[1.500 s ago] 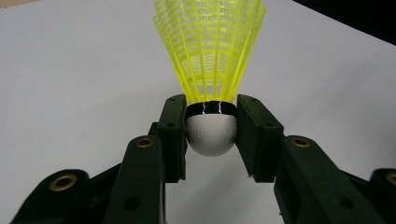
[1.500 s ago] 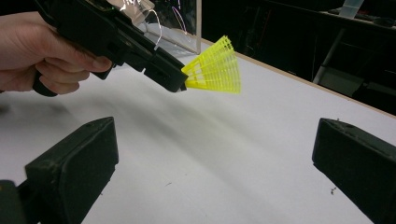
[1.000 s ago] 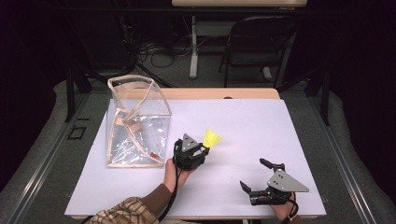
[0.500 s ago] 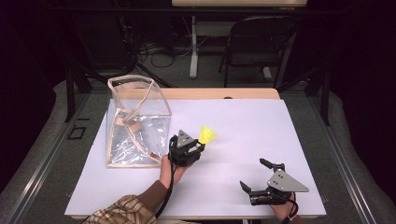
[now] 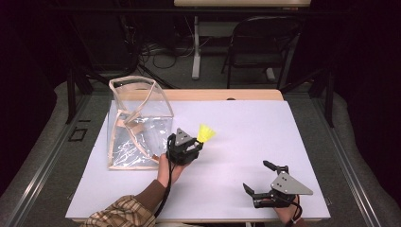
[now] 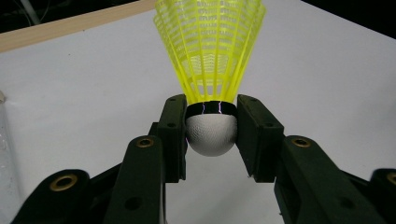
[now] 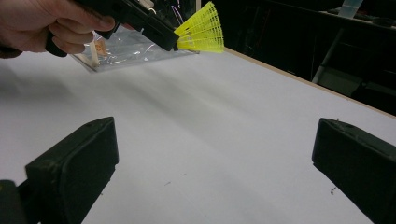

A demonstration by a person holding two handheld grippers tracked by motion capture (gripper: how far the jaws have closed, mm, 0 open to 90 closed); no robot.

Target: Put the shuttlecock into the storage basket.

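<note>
One yellow shuttlecock (image 6: pixel 210 51) is held above the white table (image 5: pixel 283 137), just right of the clear bag (image 5: pixel 137 123), its white cork seated between the two pads of the left gripper (image 5: pixel 185 147), which pinch it just under the black band while the skirt fans out past the fingertips. The cork is round and the contact patch looks small, so a tilt or a slackened squeeze could let it roll out and drop; the skirt could also snag on the bag's rim. Near the table's front edge, the right gripper (image 5: pixel 267 182) rests with its jaws spread wide, holding nothing.
</note>
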